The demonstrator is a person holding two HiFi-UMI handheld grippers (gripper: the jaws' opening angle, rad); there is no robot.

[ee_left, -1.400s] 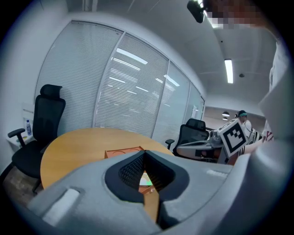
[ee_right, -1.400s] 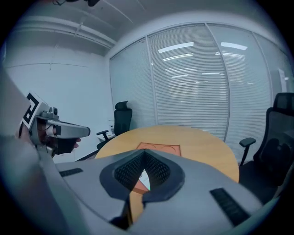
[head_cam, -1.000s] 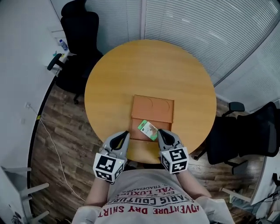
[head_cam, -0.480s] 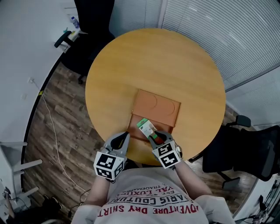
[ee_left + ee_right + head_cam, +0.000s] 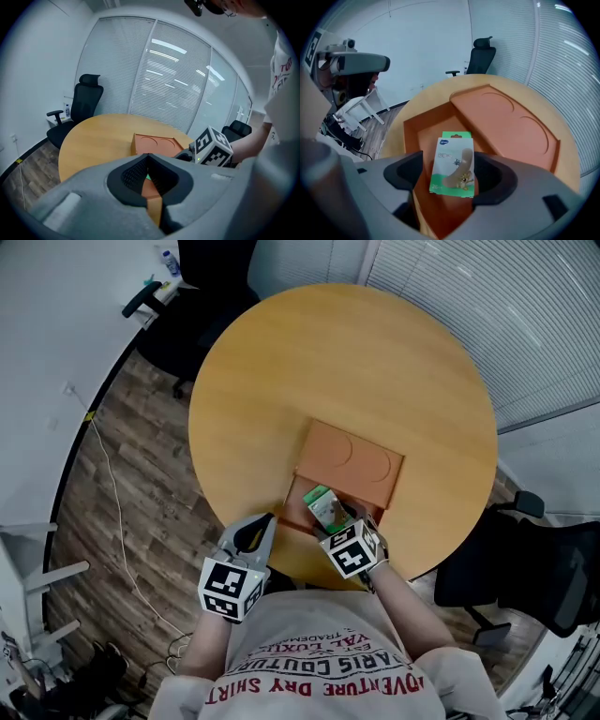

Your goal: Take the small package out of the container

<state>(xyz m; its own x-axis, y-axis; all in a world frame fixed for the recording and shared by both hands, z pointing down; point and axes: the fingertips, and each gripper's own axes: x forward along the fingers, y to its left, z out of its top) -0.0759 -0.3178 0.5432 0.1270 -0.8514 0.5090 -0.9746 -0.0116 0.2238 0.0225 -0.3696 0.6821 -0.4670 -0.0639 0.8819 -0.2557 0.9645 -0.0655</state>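
Note:
The small package point(image 5: 325, 508), a white and green box of plasters, is at the near open compartment of the orange container point(image 5: 361, 457) on the round table. My right gripper point(image 5: 335, 524) reaches over the container's near edge. In the right gripper view the package point(image 5: 453, 165) stands upright between the jaws of the right gripper point(image 5: 452, 174), which are opening; a gap shows on its left side. My left gripper point(image 5: 267, 521) hangs at the table's near edge, left of the container, shut and empty. Through the left gripper point(image 5: 149, 157) I see the container point(image 5: 154, 143).
The container's far half point(image 5: 506, 117) is a flat top with two round imprints. The wooden table point(image 5: 319, 362) is bare around it. Black office chairs stand at the back left point(image 5: 202, 277) and right point(image 5: 534, 568). A cable lies on the floor at left.
My right gripper has moved forward and left over the container's near compartment with the package, and its jaws have spread apart. The left gripper has stayed at the table edge.

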